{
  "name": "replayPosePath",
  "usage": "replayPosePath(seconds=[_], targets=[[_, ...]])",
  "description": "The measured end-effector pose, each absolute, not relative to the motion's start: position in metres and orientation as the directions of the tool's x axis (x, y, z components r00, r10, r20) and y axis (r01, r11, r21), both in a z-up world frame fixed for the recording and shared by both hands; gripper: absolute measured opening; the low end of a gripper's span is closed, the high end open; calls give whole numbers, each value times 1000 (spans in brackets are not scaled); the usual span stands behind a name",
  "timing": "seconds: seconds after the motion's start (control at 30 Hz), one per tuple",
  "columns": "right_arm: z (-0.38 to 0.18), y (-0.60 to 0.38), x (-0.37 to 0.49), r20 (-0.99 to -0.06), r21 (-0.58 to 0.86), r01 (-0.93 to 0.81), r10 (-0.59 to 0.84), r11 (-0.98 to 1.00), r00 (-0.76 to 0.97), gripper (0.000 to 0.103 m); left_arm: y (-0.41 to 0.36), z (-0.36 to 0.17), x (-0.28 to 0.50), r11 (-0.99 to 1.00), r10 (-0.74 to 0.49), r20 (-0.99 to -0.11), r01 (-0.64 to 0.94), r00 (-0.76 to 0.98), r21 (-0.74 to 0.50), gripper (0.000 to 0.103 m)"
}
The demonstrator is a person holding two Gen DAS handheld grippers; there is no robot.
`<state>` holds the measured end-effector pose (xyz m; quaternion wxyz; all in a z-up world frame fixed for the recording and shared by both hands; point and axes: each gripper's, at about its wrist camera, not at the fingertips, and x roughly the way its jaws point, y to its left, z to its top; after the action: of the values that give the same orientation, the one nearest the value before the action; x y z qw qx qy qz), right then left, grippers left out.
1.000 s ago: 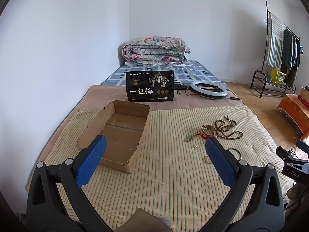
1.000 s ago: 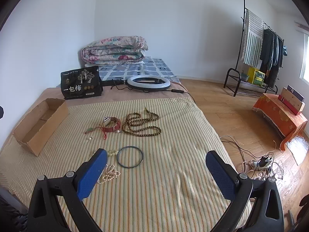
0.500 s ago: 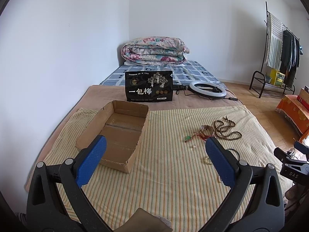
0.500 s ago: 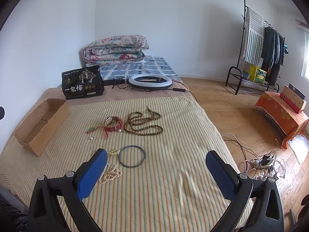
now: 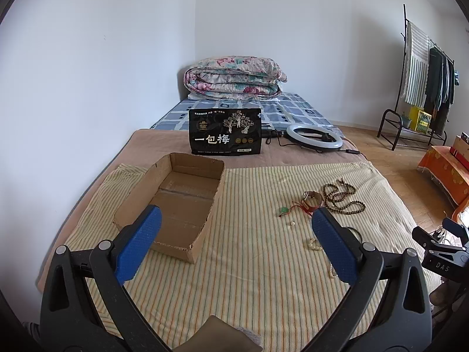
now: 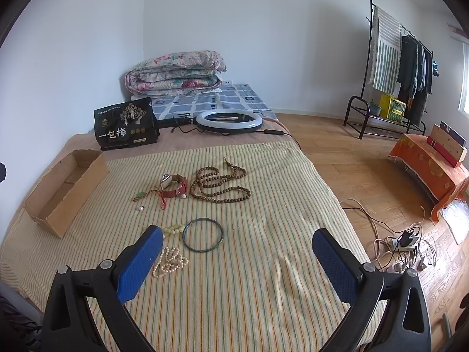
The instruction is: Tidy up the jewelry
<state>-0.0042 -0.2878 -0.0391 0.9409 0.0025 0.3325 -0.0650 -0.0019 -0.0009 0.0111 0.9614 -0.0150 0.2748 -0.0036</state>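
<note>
Right wrist view: right gripper [image 6: 237, 249] jaws wide, empty, above bangle [image 6: 202, 235] and pearls [image 6: 170, 261] on bed. Left gripper [image 5: 233, 239] jaws wide, empty, near box [image 5: 176, 199]. Nothing boxed yet. Next: descend, pinch one piece.

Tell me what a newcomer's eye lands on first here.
The jewelry scattered mid-blanket: a long brown bead necklace, a dark bangle and a pearl strand nearer the camera. To their left sits an open, empty cardboard box. Both hand-held grippers, left and right, are wide open above the striped blanket.
</note>
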Motion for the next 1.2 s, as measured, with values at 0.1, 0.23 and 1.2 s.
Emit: replayPosePath(seconds=[0.1, 0.23, 1.2], targets=[[-39, -287, -4, -626, -38, 122, -119, 992, 770, 103, -1, 11, -2, 999, -17, -528, 0, 849, -32, 103], [-39, -287, -4, -627, -38, 123, -120, 992, 770, 103, -1, 12, -2, 1000, -17, -528, 0, 849, -31, 103], [-45, -282, -3, -632, -39, 117, -115, 992, 766, 103, 1, 9, -2, 999, -18, -530, 0, 848, -34, 103]])
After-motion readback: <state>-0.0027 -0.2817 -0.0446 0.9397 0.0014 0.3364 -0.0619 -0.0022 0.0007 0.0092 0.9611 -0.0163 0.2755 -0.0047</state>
